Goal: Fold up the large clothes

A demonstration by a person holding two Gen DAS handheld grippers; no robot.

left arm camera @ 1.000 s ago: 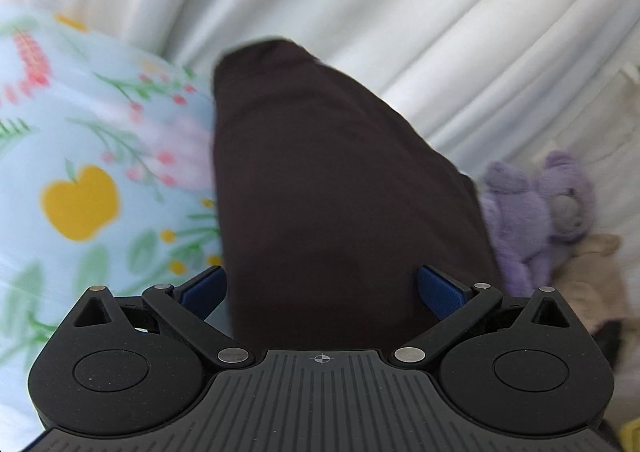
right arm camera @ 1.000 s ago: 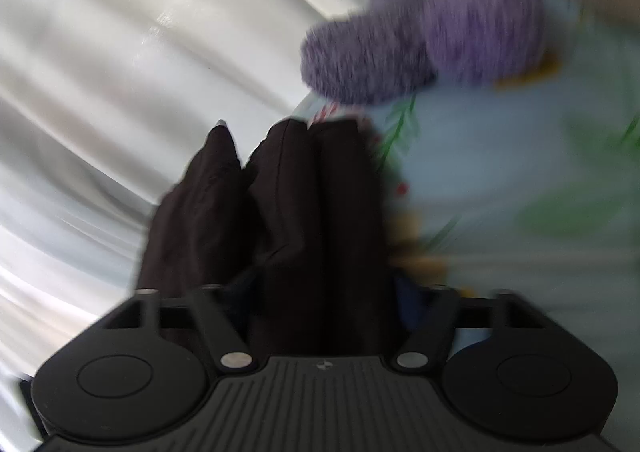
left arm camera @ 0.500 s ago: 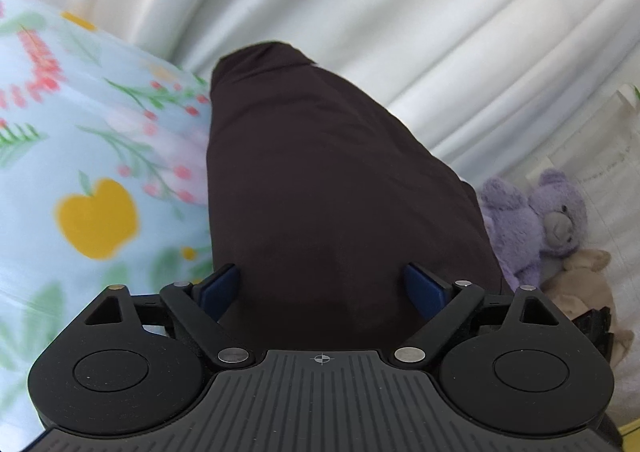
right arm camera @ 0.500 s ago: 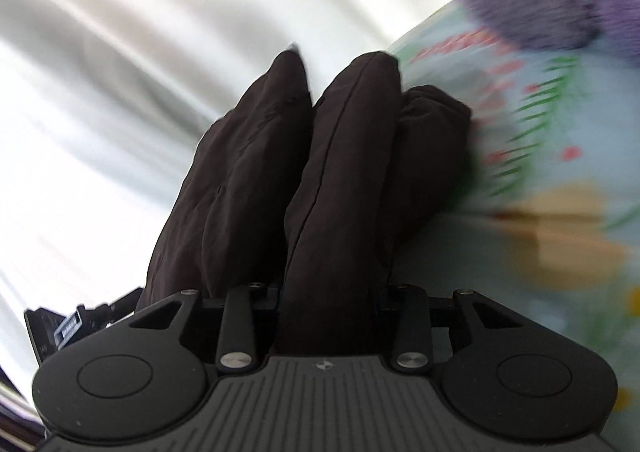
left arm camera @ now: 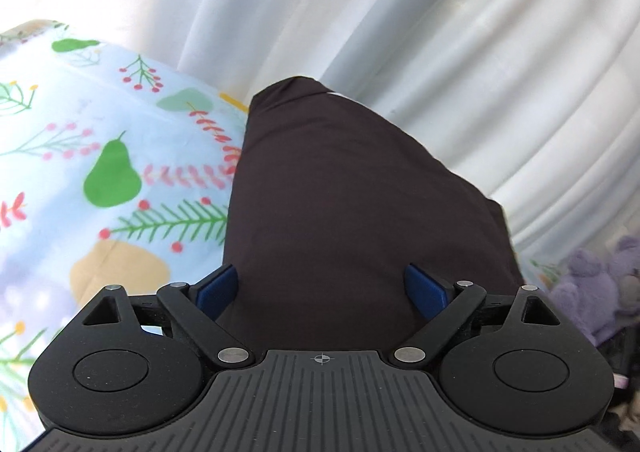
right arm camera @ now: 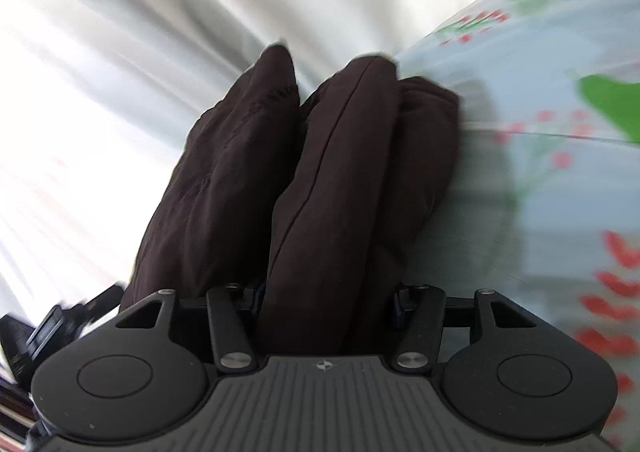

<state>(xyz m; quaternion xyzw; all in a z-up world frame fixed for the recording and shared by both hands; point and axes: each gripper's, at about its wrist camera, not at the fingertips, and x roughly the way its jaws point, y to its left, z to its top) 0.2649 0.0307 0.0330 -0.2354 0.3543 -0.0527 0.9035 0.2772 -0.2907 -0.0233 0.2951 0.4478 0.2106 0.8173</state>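
A dark brown garment (left arm camera: 352,220) fills the middle of the left wrist view, stretched flat away from my left gripper (left arm camera: 320,292). The blue fingers (left arm camera: 218,288) stand wide apart at both sides of the cloth. In the right wrist view the same garment (right arm camera: 340,188) hangs in several thick folds, bunched between the jaws of my right gripper (right arm camera: 328,300), which is shut on it. The fingertips of both grippers are hidden under the cloth.
A light blue bedsheet (left arm camera: 100,172) printed with pears and berries lies to the left; it also shows in the right wrist view (right arm camera: 560,132). White curtains (left arm camera: 440,32) hang behind. A purple teddy bear (left arm camera: 592,284) sits at the far right.
Both grippers have moved with the garment: the teddy bear has slid out of the right wrist view and toward the edge of the left one. The left jaws stay wide apart, the right stays shut.
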